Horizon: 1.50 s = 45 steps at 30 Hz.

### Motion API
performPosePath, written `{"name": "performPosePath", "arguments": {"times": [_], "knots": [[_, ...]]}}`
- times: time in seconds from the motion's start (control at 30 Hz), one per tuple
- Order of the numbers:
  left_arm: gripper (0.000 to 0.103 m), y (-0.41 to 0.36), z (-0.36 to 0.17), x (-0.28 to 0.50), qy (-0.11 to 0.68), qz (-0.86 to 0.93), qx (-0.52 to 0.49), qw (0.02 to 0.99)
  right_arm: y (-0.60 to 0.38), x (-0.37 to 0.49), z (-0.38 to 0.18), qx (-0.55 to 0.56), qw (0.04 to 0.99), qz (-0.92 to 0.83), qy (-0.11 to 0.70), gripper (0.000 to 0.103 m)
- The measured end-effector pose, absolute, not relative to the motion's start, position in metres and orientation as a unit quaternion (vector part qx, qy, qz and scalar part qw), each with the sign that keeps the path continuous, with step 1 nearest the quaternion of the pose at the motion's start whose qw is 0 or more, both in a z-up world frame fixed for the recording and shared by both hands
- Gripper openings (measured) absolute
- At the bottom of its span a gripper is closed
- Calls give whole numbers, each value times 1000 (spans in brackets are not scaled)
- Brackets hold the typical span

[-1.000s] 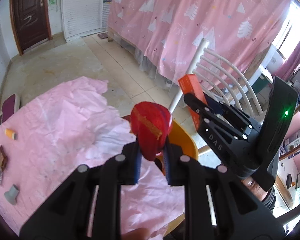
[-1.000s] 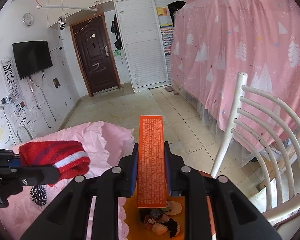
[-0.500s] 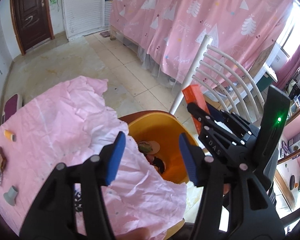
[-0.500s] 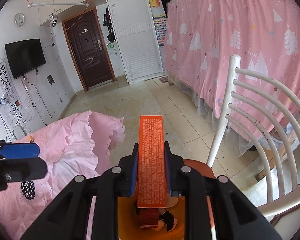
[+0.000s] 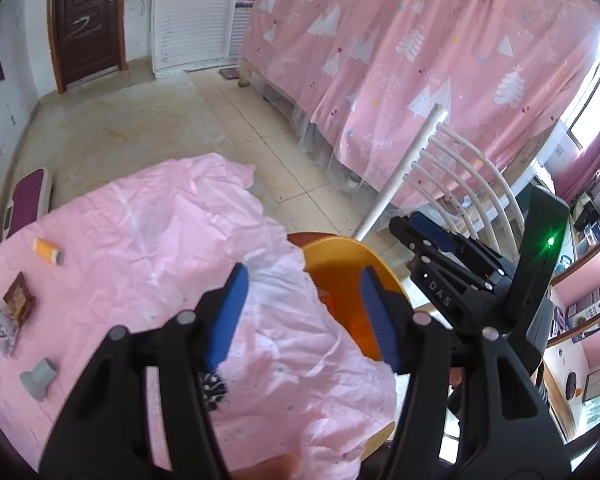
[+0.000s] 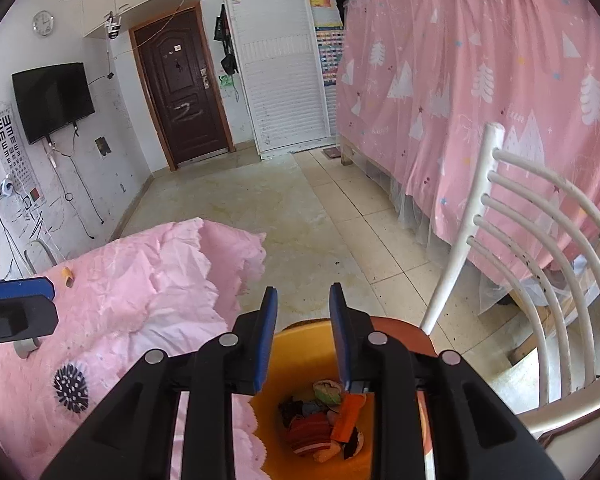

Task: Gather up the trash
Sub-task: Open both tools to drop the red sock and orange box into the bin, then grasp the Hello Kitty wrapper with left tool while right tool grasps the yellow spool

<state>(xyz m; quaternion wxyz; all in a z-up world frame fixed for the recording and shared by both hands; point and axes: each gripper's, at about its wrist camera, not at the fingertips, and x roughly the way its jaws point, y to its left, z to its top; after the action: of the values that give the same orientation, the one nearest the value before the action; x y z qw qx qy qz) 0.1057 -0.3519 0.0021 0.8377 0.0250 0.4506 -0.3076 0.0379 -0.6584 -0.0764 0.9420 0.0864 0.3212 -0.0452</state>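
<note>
Four scraps lie at the left edge of the left-wrist frame, on the pink cloth (image 5: 148, 240): an orange tube (image 5: 47, 251), a brown wrapper (image 5: 19, 300), a crumpled foil (image 5: 1, 330) and a grey cap (image 5: 38, 374). Toward centre, the left gripper (image 5: 302, 312) hangs with its jaws spread and empty, opening a little wider; the red sock it pinched a second ago is gone from between them. Right of it sits the orange bin (image 5: 340, 258), with the right gripper (image 5: 416, 226) above its far rim.

From the right wrist, the cloth fills the lower left. At lower centre the right gripper (image 6: 303, 320) has let go of the orange box (image 6: 348, 416), its jaws opening with nothing between them. The box now lies in the bin (image 6: 284, 344) beside the striped red sock (image 6: 310, 434) and other scraps. A white chair (image 6: 540, 248) stands at right.

Two pieces are binned, by the look of it; the four scraps on the cloth are still to collect.
</note>
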Motion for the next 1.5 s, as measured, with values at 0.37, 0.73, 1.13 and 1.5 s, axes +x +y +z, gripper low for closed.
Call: {"name": "performPosePath", "arguments": {"times": [0.37, 0.73, 1.13, 1.5], "knots": [[59, -281, 14, 116, 433, -269, -13, 860, -585, 66, -52, 41, 947, -1, 320, 17], [61, -198, 15, 130, 423, -212, -48, 880, -501, 96, -38, -1, 946, 55, 319, 45], [61, -119, 3, 143, 431, -158, -81, 885, -421, 122, -35, -40, 940, 100, 323, 48], [61, -74, -12, 154, 445, -128, -102, 881, -366, 156, -49, -58, 928, 127, 346, 49]]}}
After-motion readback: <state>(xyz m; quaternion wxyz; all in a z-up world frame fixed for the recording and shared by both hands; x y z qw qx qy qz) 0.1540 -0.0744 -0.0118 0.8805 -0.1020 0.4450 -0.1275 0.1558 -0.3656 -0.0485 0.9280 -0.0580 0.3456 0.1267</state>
